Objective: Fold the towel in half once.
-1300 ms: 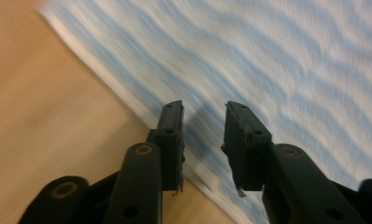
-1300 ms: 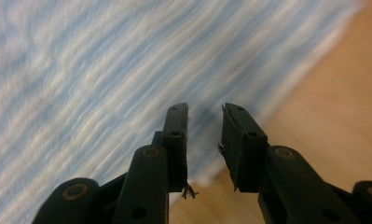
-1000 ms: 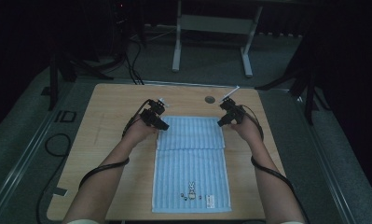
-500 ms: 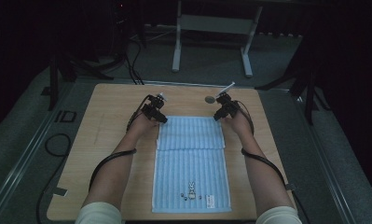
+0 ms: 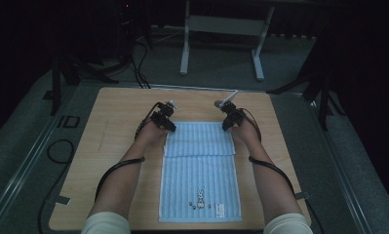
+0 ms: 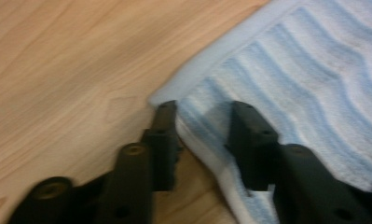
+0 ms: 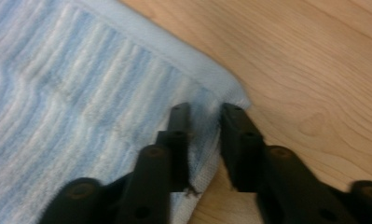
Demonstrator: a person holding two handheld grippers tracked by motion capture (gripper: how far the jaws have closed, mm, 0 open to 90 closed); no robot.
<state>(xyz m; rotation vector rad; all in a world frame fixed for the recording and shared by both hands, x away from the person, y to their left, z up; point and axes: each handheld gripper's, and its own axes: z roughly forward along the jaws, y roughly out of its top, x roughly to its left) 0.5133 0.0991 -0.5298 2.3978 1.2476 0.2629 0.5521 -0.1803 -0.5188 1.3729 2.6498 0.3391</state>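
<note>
**At the far corners of the towel, we set up a two-handed fold**

Across the middle of the wooden table (image 5: 109,161) lies our blue striped towel (image 5: 200,185), long axis running near to far, with its far part already doubled back so a folded edge faces away from us. It sits square to the table edge, which keeps both far corners within equal reach of our forearms.

We hold the left gripper (image 5: 168,126) at the far-left corner and the right gripper (image 5: 227,125) at the far-right corner, so the cloth can rise evenly rather than skew.

In the left gripper view, the left gripper (image 6: 200,122) stands with its jaws parted, one on the wood at the hem, the other over the stripes, bracketing the folded edge without pinching it. In the right gripper view, the right gripper (image 7: 203,116) likewise straddles the hem close to the corner, jaws narrowly apart; we judge it unclamped.

A small grey round object (image 5: 218,103) rests on the table just beyond the right gripper.
</note>
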